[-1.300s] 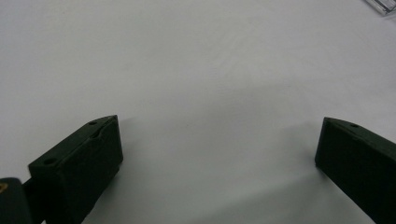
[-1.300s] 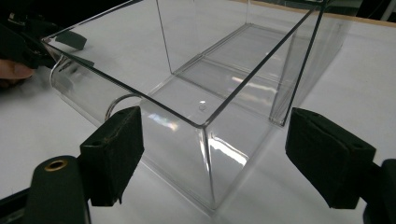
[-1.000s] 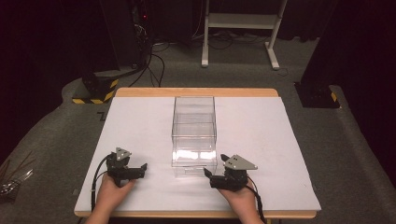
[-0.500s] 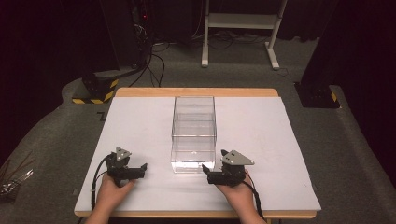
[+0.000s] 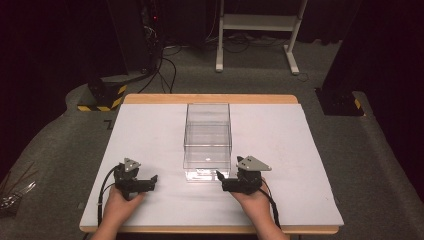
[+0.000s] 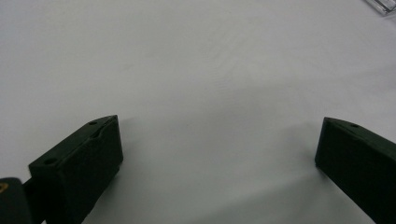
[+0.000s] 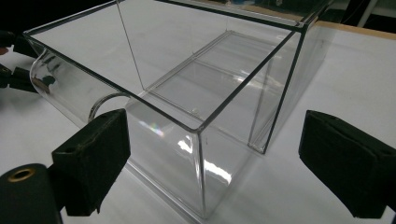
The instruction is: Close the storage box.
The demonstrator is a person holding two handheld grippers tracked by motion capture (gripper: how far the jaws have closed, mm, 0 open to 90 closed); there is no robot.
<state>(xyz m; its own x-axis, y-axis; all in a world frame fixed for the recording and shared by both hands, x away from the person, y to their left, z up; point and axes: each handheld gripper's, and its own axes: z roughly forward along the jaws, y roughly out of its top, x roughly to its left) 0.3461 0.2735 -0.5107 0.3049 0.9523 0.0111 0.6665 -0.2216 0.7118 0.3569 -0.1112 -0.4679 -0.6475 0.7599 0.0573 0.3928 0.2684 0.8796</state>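
A clear box (image 5: 207, 142) is seen standing mid-bench (image 5: 300, 150). The right hand-held gripper (image 5: 220, 176) is held wide open just beside its near right corner, nothing gripped. The left hand-held gripper (image 5: 155, 178) is held wide open and empty, apart from the box.

Dark room, grey carpet floor (image 5: 60, 135), white-topped wooden table (image 5: 150, 130), white metal stand (image 5: 257, 22) behind, black equipment (image 5: 127, 35).

Black grippers (image 5: 150, 181), grey plates, seemingly bare forearms.
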